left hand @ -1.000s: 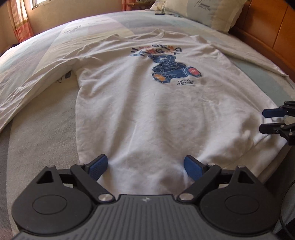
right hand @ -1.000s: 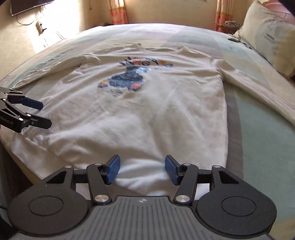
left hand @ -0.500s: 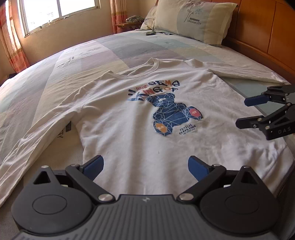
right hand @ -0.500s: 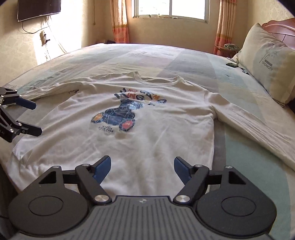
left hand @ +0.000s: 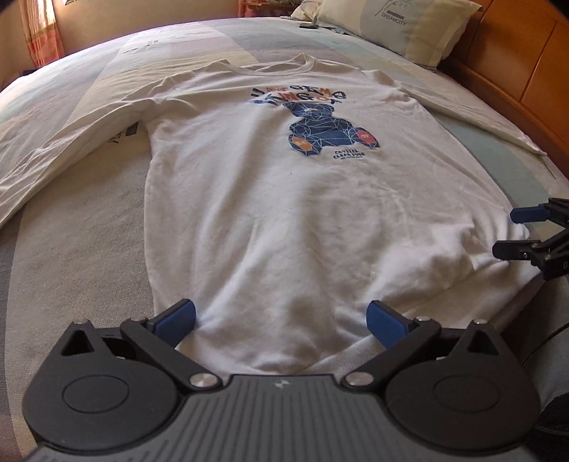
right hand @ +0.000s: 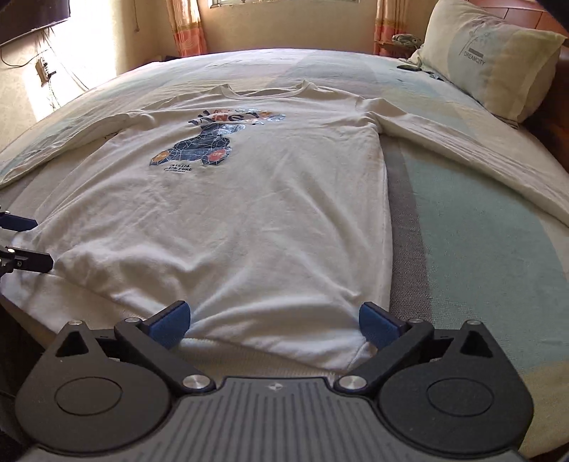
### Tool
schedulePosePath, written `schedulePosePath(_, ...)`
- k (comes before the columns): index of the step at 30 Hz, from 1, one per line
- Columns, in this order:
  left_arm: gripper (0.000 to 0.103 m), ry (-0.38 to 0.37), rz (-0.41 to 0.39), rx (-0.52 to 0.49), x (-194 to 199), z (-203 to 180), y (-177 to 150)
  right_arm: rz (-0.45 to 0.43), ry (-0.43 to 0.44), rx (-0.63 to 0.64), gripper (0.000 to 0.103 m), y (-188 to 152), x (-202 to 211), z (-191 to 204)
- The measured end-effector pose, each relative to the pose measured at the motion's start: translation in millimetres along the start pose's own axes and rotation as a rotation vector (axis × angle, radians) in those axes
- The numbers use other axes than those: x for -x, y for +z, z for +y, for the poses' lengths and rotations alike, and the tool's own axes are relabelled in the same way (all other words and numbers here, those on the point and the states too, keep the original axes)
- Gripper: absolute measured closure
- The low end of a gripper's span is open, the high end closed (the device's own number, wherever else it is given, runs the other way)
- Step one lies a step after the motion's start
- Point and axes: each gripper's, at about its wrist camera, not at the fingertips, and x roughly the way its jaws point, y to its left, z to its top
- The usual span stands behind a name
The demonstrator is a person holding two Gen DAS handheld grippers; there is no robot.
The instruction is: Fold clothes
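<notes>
A white long-sleeved shirt (left hand: pixel 284 213) (right hand: pixel 249 213) with a blue bear print lies flat, front up, on the bed, sleeves spread to both sides. My left gripper (left hand: pixel 281 318) sits low over the hem's left part, its jaws still opening wide; hem fabric lies between the blue pads, unpinched. My right gripper (right hand: pixel 274 321) stands over the hem's right corner, its jaws also opening wide, with cloth lying loose between them. Each gripper shows in the other's view: the right gripper (left hand: pixel 512 231) at the right edge, the left gripper (right hand: pixel 21 241) at the left edge.
The bed (left hand: pixel 71 248) is covered by a pastel striped sheet. A pillow (left hand: pixel 402 25) (right hand: pixel 498 57) leans on the wooden headboard (left hand: pixel 515 71) at the right. A small dark object (left hand: pixel 307 25) lies near the pillow. Curtains (right hand: pixel 185 28) and a window are beyond the bed.
The right gripper's jaws have spread much wider, the left's slightly. Both views swung up and away from the hem half a second ago, then dropped back down to it.
</notes>
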Motion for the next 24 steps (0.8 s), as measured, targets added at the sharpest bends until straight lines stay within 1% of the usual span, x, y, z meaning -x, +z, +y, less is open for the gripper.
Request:
schedulePosePath(2, 0.002, -0.017, -0.063, 0.002, 1.6, 6.3, 26.3, 0.028, 0.003, 0.006, 0.000, 14.1, -1.7, -0.4)
schedulePosePath(3, 0.002, -0.010, -0.094, -0.015, -1.0, 7.8, 42.6, 0.029, 0.004, 0.013, 0.000, 22.8, -3.4, -0.5)
schedulePosePath(5, 0.001, 0.002, -0.150, -0.046, -8.1, 10.8, 75.2, -0.022, 0.012, 0.039, 0.000, 45.2, -7.2, -0.8)
schedulePosePath(6, 0.001, 0.003, -0.165, -0.053, -16.3, 12.4, 91.1, -0.045, 0.012, 0.050, 0.000, 59.7, -11.8, -1.5)
schedulePosePath(8, 0.001, -0.011, -0.182, -0.034, -40.4, 21.0, 124.7, -0.100, 0.012, 0.076, 0.000, 93.0, -26.6, -2.9)
schedulePosePath(10, 0.001, -0.011, -0.176, 0.008, -69.0, 32.0, 152.2, -0.136, 0.011, 0.077, 0.000, 129.6, -49.4, -6.9)
schedulePosePath(12, 0.002, -0.019, -0.161, 0.055, -94.9, 44.6, 169.1, -0.140, 0.020, 0.032, 0.000, 163.2, -78.7, -16.0)
schedulePosePath(14, 0.002, -0.032, -0.142, 0.108, -116.1, 58.4, 173.6, -0.136, 0.017, -0.010, 0.000, 188.2, -107.3, -25.4)
schedulePosePath(15, 0.002, -0.024, -0.109, 0.146, -126.9, 66.5, 170.6, -0.133, 0.013, -0.026, 0.000, 196.6, -120.2, -29.7)
schedulePosePath(16, 0.003, -0.025, -0.099, 0.169, -133.6, 73.4, 165.3, -0.116, 0.011, -0.035, 0.000, 199.0, -130.6, -34.5)
schedulePosePath(17, 0.001, -0.040, -0.128, 0.159, -131.1, 76.0, 156.1, -0.100, 0.009, -0.045, 0.000, 201.3, -141.0, -39.2)
schedulePosePath(18, 0.001, -0.048, -0.137, 0.141, -126.0, 74.9, 147.2, -0.078, 0.008, -0.055, 0.000, 201.9, -150.8, -44.3)
schedulePosePath(19, 0.001, -0.047, -0.127, 0.122, -119.7, 72.6, 136.0, -0.046, 0.011, -0.061, 0.000, 194.4, -156.3, -50.1)
schedulePosePath(22, 0.001, -0.055, -0.085, 0.061, -101.0, 69.4, 118.3, -0.057, 0.002, 0.037, 0.000, 162.2, -145.4, -53.9)
schedulePosePath(23, 0.001, -0.060, -0.065, 0.049, -95.7, 69.5, 117.1, -0.052, 0.011, 0.057, 0.000, 155.8, -138.7, -53.8)
schedulePosePath(24, 0.001, -0.072, -0.042, 0.054, -91.7, 70.9, 123.1, -0.029, 0.015, 0.068, 0.000, 153.8, -133.1, -53.8)
